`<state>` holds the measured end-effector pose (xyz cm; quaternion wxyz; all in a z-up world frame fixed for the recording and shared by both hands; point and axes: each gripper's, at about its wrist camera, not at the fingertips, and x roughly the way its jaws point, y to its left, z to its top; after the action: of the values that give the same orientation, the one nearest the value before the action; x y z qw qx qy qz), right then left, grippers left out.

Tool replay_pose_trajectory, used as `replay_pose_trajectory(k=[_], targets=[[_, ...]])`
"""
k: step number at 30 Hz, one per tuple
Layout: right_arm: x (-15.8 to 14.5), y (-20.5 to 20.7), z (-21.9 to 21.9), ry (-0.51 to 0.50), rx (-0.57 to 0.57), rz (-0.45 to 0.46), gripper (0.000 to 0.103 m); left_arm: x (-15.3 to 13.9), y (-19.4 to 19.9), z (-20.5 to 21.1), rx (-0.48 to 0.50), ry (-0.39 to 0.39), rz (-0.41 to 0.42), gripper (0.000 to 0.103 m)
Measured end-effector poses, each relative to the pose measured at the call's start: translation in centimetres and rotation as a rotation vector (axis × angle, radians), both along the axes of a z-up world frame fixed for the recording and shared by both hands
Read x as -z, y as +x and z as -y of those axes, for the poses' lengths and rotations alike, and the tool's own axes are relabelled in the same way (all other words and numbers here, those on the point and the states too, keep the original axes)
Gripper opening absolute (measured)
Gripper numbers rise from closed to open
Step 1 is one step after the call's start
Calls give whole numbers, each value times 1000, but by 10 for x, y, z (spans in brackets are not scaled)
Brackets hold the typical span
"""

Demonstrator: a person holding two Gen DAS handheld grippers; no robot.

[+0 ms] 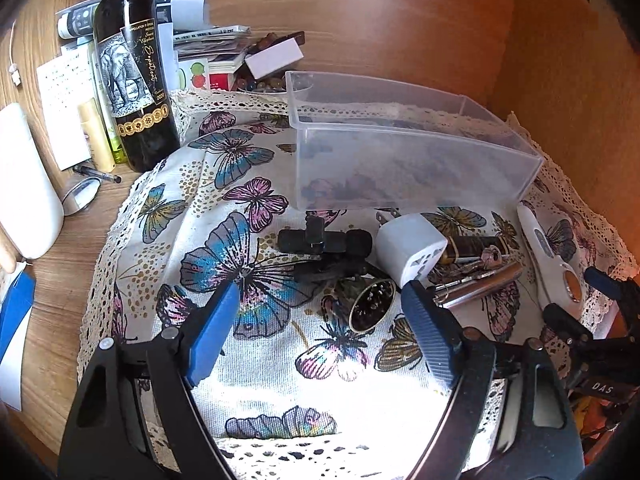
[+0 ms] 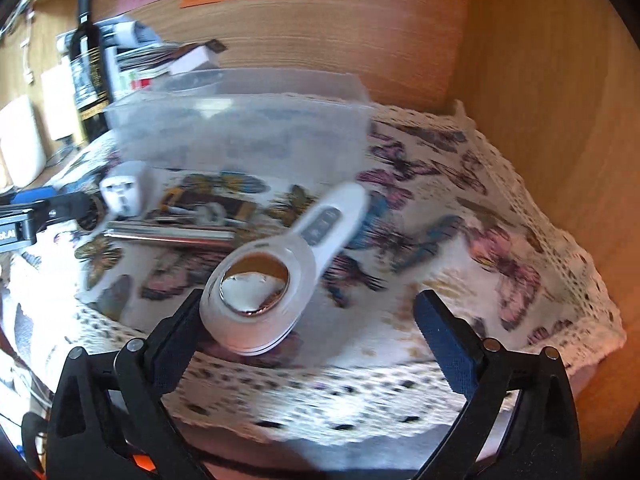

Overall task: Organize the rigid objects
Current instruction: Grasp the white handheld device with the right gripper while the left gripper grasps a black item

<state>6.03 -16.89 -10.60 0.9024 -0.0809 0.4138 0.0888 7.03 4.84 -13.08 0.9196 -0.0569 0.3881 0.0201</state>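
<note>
A clear plastic bin [image 1: 404, 160] stands at the back of a butterfly cloth [image 1: 224, 240]. In front of it lie a black clip-like piece [image 1: 320, 240], a small dark bell [image 1: 370, 306], a white plug adapter [image 1: 410, 250], a silver pen-like tube [image 1: 480, 284] and a white handheld magnifier [image 1: 552, 256]. My left gripper [image 1: 320, 312] is open just in front of the bell and adapter. My right gripper [image 2: 308, 312] is open; the magnifier's lens end [image 2: 256, 296] lies between its fingers, against the left one. The bin [image 2: 240, 132] is blurred in the right wrist view.
A dark wine bottle [image 1: 136, 80], tubes, papers and a white bottle [image 1: 24, 184] crowd the wooden desk to the left. A small round mirror [image 1: 80, 196] and a pen lie beside the cloth. Wooden walls close in behind and on the right [image 1: 568, 60].
</note>
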Motion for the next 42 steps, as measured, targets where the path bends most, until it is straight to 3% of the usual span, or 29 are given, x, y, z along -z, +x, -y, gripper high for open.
replay_pose_trajectory(k=[2, 5, 10, 13, 15, 17, 19, 23, 31, 42], targets=[[-4, 6, 9, 28, 45, -9, 89, 2, 3, 1, -6, -5, -9, 78], [-6, 12, 15, 99, 46, -34, 87, 5, 8, 4, -6, -11, -24, 75], [2, 15, -2, 46, 34, -21, 80, 11, 14, 4, -22, -34, -46, 66], [3, 16, -5, 33, 59, -1, 68, 10, 13, 5, -24, -38, -35, 63], [3, 18, -5, 36, 62, 5, 61, 11, 13, 7, -14, -45, -36, 55], [2, 17, -4, 18, 64, 15, 46, 11, 11, 10, -6, -31, -32, 45], [0, 14, -1, 5, 62, 24, 40, 11, 9, 12, -6, -23, -27, 35], [-7, 7, 9, 41, 42, 25, 40, 10, 3, 10, 1, -27, -18, 26], [-36, -5, 17, 50, 49, 105, 39, -1, -14, 10, 18, -21, 24, 25], [-81, 2, 32, 42, 92, 233, 38, -48, -26, 6, 23, -13, 166, 25]])
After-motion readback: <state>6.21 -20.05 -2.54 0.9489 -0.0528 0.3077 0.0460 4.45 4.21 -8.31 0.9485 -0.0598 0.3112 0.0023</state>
